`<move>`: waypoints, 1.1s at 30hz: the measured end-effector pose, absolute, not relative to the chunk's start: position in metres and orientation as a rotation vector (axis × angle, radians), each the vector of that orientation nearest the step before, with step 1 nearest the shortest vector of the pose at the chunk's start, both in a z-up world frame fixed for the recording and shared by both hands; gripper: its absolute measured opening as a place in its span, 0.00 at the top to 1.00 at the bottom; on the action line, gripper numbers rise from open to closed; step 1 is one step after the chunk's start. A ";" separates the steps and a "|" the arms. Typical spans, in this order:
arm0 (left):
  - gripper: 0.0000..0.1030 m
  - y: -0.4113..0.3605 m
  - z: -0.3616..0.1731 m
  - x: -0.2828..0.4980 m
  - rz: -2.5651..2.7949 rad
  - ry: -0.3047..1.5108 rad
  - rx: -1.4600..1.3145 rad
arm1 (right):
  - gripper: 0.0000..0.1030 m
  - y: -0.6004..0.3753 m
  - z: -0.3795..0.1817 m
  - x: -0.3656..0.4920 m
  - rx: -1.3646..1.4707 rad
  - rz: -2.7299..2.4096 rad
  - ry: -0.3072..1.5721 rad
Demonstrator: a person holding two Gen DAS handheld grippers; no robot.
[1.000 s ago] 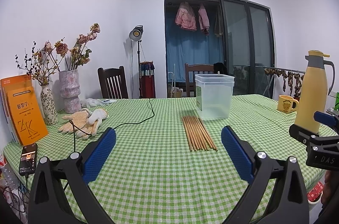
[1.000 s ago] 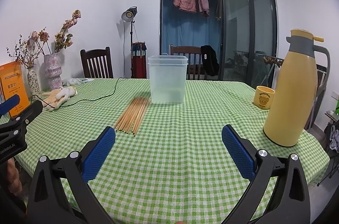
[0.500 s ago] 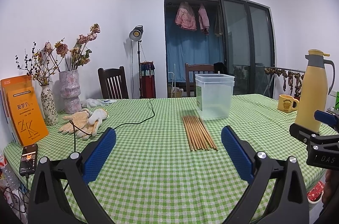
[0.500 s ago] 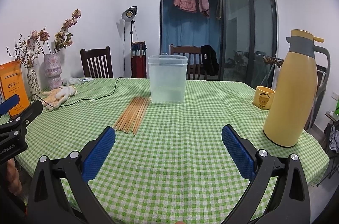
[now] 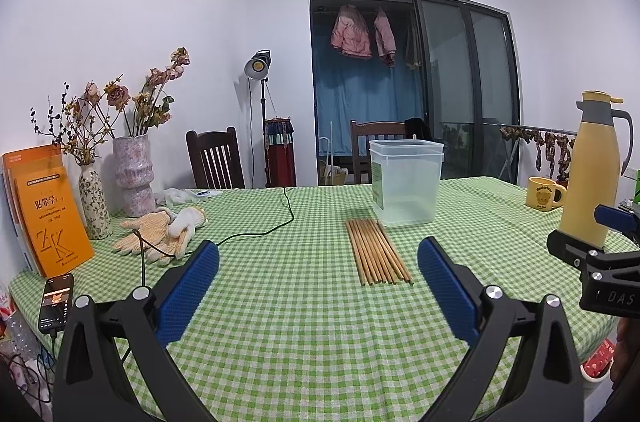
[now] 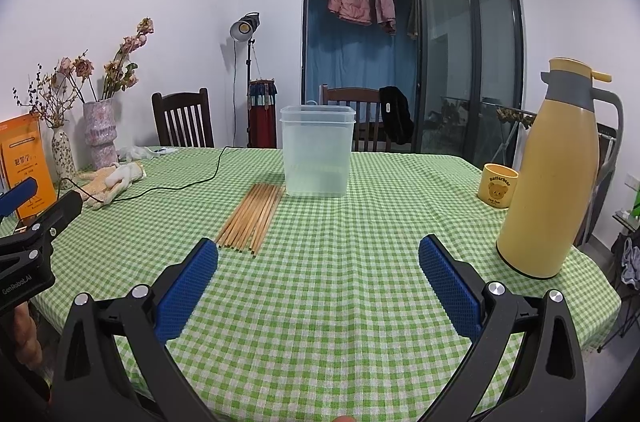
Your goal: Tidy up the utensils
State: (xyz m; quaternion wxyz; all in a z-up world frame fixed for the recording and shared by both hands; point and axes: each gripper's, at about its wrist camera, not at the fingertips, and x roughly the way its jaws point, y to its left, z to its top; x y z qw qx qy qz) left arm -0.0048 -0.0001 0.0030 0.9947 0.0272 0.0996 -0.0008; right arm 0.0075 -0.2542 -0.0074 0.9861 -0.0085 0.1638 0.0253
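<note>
We are holding both grippers over the near edge of the table [image 5: 304, 322], each with its blue pads spread wide and nothing between them. The left gripper [image 5: 318, 286] is hovering low above the green checked cloth, and the right gripper [image 6: 318, 282] is doing the same a little to its right; each tool is showing at the side of the other's view.

The chopsticks [image 5: 378, 256] are lying flat in one neat side-by-side row near the middle of the table, far ends almost touching the clear plastic container [image 5: 406, 192] standing just beyond them. That container is open-topped and looks empty, so we are judging it to be where the chopsticks belong. Lying parallel with their near ends toward us, they are offering an easy approach from this side.

Off to the left, the gloves [image 5: 160, 234], a black cable [image 5: 256, 232] and a phone [image 5: 56, 302] are sitting well apart from our path. The yellow thermos [image 6: 556, 178] and mug [image 6: 498, 186] are standing at the right, also clear.

Nothing is grasped yet; the sorting has not begun.
</note>
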 end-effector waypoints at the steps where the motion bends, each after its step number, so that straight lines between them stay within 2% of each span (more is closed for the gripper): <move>1: 0.07 0.000 0.003 -0.003 -0.002 0.203 0.056 | 0.06 -0.254 -0.008 0.008 -0.017 0.051 0.329; 9: 0.07 0.004 0.001 0.015 0.020 0.203 0.066 | 0.06 -0.248 -0.019 0.029 -0.029 0.026 0.356; 25: 0.07 0.006 -0.006 0.106 0.032 0.308 0.060 | 0.06 -0.264 -0.025 0.114 0.046 0.027 0.464; 31: 0.08 0.004 -0.004 0.161 -0.041 0.415 0.028 | 0.06 -0.254 -0.024 0.155 0.023 0.104 0.526; 33: 0.11 0.004 -0.004 0.178 -0.063 0.438 0.017 | 0.13 -0.248 -0.024 0.173 -0.002 0.125 0.545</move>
